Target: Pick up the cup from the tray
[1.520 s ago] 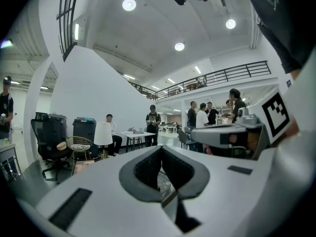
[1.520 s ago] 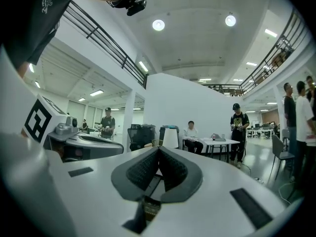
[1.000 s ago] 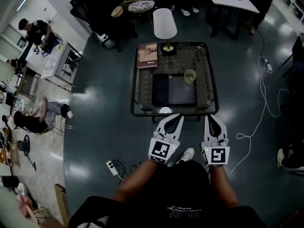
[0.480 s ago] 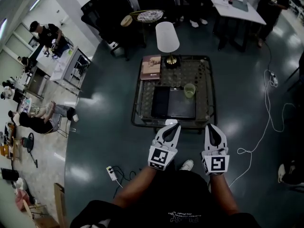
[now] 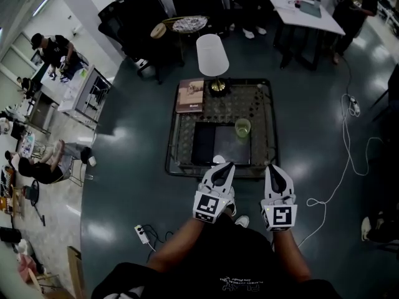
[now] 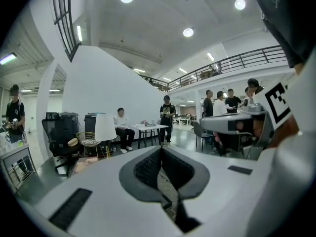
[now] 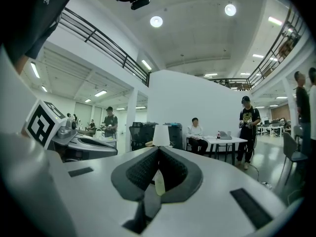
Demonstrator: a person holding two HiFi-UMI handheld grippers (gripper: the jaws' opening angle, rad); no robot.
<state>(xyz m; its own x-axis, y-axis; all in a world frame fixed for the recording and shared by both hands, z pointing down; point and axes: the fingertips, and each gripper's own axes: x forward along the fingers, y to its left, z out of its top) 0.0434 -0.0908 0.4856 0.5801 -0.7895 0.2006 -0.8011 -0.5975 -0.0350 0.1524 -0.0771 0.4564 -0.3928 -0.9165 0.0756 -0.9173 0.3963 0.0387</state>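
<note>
Only unreadable print on book (image 5: 190,96) beyond cup (image 5: 242,128).

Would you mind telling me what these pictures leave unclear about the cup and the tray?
Head view: whether the cup holds anything; too small.
Head view: a small white thing at the table's near edge, partly covered by the left gripper.
Left gripper view: cup and tray hidden behind that gripper's own body.
Right gripper view: a pale sliver behind the shut jaws may be the cup; too little shows.
</note>
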